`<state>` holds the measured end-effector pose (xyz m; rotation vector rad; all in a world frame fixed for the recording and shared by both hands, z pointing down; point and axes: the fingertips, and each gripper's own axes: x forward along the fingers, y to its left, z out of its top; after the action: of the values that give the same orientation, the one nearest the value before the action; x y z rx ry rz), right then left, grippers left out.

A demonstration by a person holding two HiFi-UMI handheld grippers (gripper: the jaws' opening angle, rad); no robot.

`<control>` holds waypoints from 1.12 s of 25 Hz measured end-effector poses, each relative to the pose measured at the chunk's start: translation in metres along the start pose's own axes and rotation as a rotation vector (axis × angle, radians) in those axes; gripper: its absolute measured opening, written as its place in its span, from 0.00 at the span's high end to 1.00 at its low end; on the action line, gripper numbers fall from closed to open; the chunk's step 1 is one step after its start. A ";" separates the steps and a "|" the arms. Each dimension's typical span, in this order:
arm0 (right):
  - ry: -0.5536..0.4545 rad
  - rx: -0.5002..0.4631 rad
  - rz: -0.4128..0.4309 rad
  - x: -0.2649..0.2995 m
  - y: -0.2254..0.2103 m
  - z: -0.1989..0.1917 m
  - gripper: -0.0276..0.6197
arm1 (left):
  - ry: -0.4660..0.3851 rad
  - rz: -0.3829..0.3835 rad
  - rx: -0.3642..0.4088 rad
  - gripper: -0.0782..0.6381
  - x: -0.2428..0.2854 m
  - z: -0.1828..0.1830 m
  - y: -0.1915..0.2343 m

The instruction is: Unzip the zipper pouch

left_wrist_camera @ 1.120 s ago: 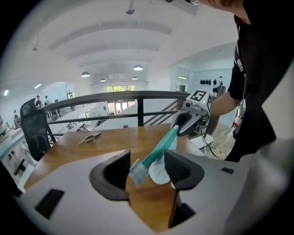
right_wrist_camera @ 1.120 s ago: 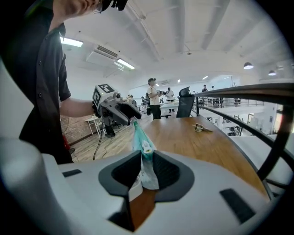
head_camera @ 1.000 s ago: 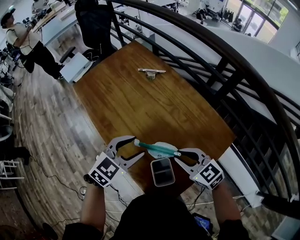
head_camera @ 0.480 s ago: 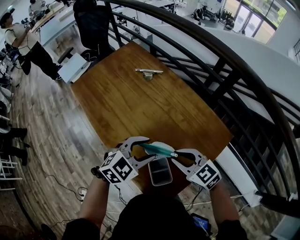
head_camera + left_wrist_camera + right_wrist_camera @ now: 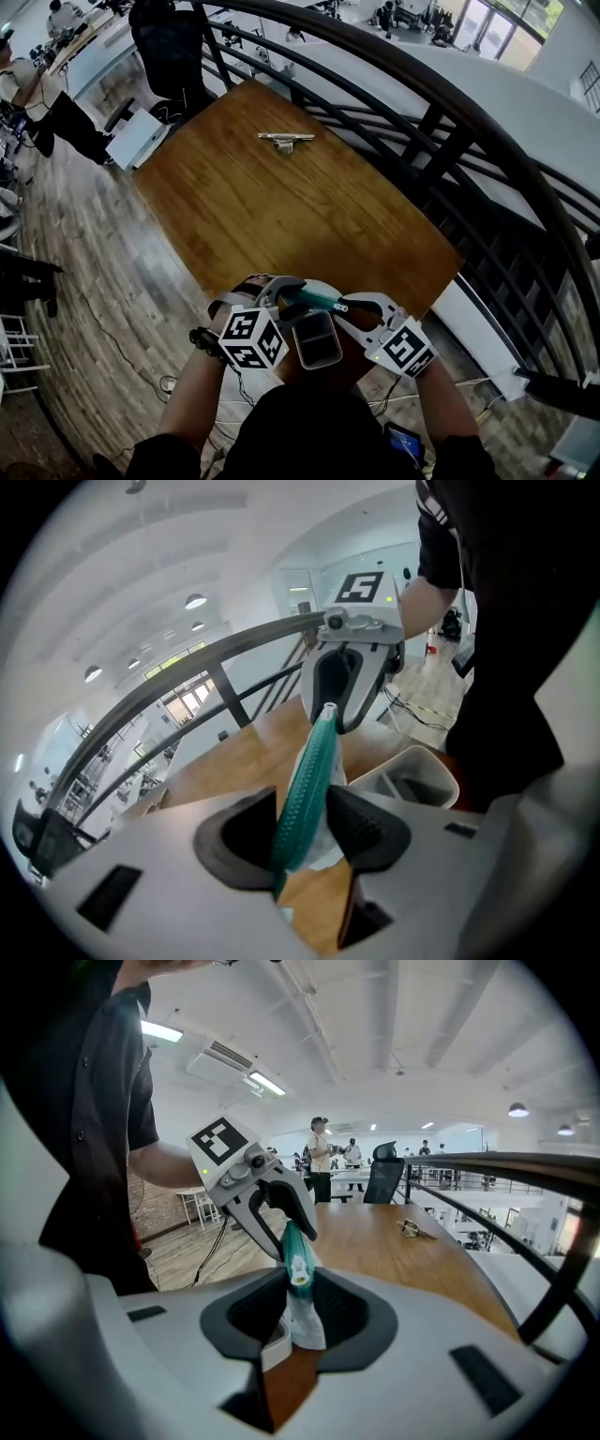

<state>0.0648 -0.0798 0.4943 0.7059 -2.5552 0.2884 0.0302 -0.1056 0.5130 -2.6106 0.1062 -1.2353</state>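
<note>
A pale zipper pouch [image 5: 315,299] with a teal zipper hangs in the air over the near edge of the wooden table [image 5: 281,206], stretched between both grippers. My right gripper [image 5: 351,306] is shut on its right end; in the right gripper view the zipper's white end piece [image 5: 297,1269] sits between the pads of that gripper [image 5: 300,1309]. My left gripper [image 5: 281,294] straddles the left end. In the left gripper view the teal zipper [image 5: 309,771] runs between the jaws of that gripper [image 5: 305,829], which are closing with a gap still showing on one side.
A small grey open box [image 5: 319,341] sits right under the pouch at the table's near edge. A metal clip-like object [image 5: 284,141] lies at the table's far end. A dark curved railing [image 5: 441,141] runs along the right. A person [image 5: 37,103] stands far left.
My left gripper has swung right from beside the pouch onto its left end, and its jaws have narrowed around the zipper. The right gripper keeps its hold.
</note>
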 end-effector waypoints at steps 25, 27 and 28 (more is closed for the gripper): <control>-0.068 -0.074 0.069 0.022 -0.002 0.002 0.85 | -0.150 -0.041 -0.275 0.82 -0.015 -0.015 -0.002; -0.086 -0.057 0.080 0.022 0.000 0.006 0.88 | -0.155 -0.032 -0.300 0.82 -0.017 -0.018 0.000; -0.096 -0.046 0.083 0.022 0.001 0.008 0.89 | -0.159 -0.026 -0.316 0.80 -0.018 -0.019 0.001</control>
<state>0.0445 -0.0912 0.4981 0.6111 -2.6780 0.2267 0.0043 -0.1074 0.5104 -2.9780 0.2569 -1.0893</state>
